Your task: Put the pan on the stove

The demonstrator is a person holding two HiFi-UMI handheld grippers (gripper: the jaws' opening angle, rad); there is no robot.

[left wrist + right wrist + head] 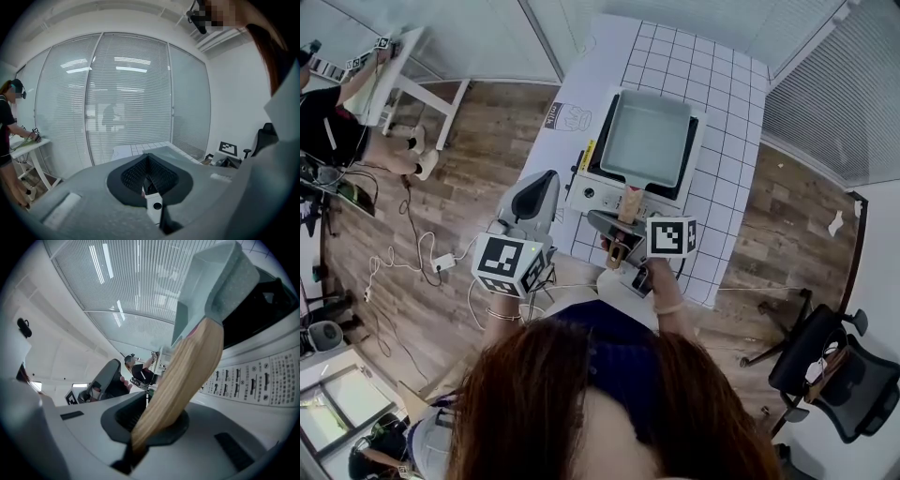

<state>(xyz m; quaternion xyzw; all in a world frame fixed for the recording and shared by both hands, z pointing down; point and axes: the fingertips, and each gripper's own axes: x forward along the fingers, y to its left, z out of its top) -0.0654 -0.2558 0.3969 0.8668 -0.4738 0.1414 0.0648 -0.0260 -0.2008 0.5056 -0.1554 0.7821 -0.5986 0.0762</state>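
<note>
— Starting from the biggest thing, what lies below the head view?

— A white table under a grid-lined cloth [731, 122], standing on a brown wood-plank floor [487, 122]. A black office chair [834, 366] sits well apart, off to the right.

— And on the table?

— A white portable stove with a black top [592, 194], near the edge closest to the person. Its printed control panel [262, 371] faces that edge.

— Where is the pan?

— The pale green square pan [645, 141] lies over the stove's black top, inside its outline, open side up. I cannot tell whether its base bears fully on the burner. Its light wooden handle [628, 202] reaches out across the control panel toward the person.

— What has hold of it?

— The right gripper [622, 234]. Its jaws are drawn almost together and clamp the end of the wooden handle. In the right gripper view the wood runs straight down between the pads. That gripper's marker cube [672, 236] shows just to the right of the handle.

— And the other one?

— The left gripper [546, 183] hangs by the table's near left corner, beside the stove but apart from it, touching nothing. In the left gripper view its black pads meet with nothing between them, and it points toward the white window blinds [131, 93]. Its own marker cube [508, 265] sits lower, near the person's wrist.
</note>
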